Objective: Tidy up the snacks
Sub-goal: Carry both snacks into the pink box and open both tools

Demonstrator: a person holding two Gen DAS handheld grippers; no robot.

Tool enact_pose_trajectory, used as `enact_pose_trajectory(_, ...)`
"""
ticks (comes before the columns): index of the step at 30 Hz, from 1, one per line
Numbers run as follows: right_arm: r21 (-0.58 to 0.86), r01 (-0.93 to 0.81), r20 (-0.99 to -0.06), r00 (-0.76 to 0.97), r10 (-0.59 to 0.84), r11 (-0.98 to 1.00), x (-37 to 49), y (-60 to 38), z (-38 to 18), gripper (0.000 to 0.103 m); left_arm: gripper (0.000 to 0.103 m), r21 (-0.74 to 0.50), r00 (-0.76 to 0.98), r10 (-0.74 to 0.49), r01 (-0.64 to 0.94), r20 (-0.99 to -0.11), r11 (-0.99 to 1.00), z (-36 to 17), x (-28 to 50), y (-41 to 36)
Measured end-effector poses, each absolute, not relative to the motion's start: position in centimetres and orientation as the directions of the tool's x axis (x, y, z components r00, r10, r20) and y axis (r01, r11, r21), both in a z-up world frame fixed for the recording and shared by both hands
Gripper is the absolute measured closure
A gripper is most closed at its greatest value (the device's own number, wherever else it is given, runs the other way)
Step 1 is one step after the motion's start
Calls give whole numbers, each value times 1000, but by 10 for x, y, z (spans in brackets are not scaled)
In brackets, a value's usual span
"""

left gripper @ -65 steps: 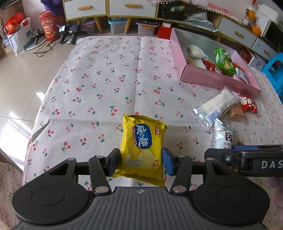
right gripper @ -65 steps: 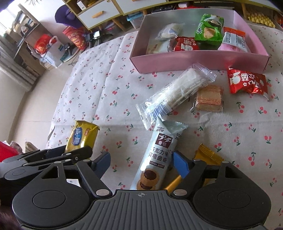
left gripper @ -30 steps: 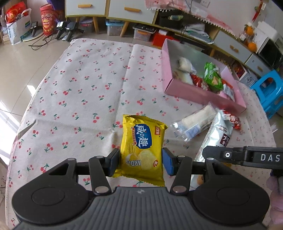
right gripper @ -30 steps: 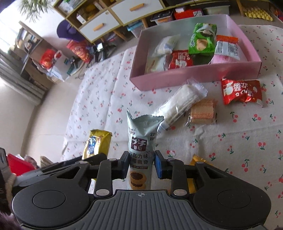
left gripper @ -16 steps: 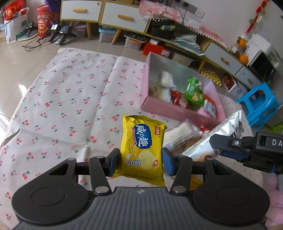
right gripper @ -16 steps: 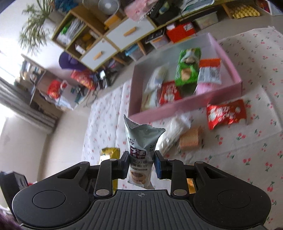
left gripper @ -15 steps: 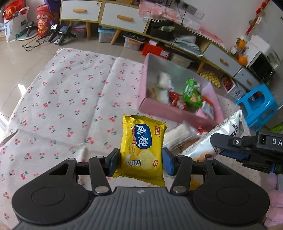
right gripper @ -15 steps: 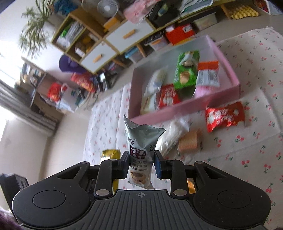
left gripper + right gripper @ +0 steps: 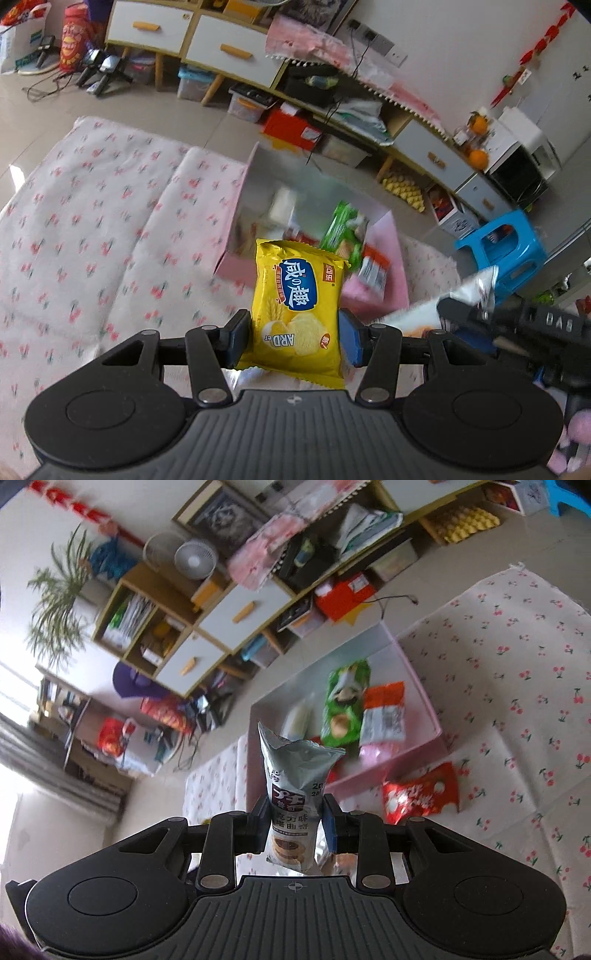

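The left gripper [image 9: 294,339] clamps a glossy yellow crinkled chip packet [image 9: 297,309], held upright. The right gripper [image 9: 294,823] clamps a tall silvery-grey foil biscuit packet [image 9: 295,786]. Ahead of both, an open pink rectangular cardboard box [image 9: 424,698] holds soft wrapped snacks on cherry-print cloth [image 9: 517,686].

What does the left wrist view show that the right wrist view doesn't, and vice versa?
Only left wrist: the left gripper clamping a yellow chip packet, and a blue plastic stool.
Only right wrist: a red snack packet lying on the cherry-print cloth.
Both: the pink box, the green packet inside, and the right gripper's silver cookie packet.
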State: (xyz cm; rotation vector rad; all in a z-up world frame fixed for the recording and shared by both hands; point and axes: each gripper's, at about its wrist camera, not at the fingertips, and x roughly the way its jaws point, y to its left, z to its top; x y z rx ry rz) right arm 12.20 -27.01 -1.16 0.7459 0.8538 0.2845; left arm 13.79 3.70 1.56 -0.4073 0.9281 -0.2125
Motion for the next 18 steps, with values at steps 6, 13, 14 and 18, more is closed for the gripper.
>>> enact_pose_trajectory(6,726,113,-562,665,491,678,142,-287,-12,74,56,-394,628,-335,49,-702,918,15,174,24)
enact_pose_trajectory(13,683,113,-582,681,445,721,183,-283,-10,74,56,-403,663,-326,40,-674,914,-10,197,29)
enact_pose_trajectory(14,668,104,-589,678,439,737,193,-279,-10,74,56,-401,666,-324,41,-672,915,-12,199,29)
enact_pose_trajectory(18,602,81,-631,658,411,795,228,-259,-11,74,56,-431,674,-341,37,-655,901,-19,205,34)
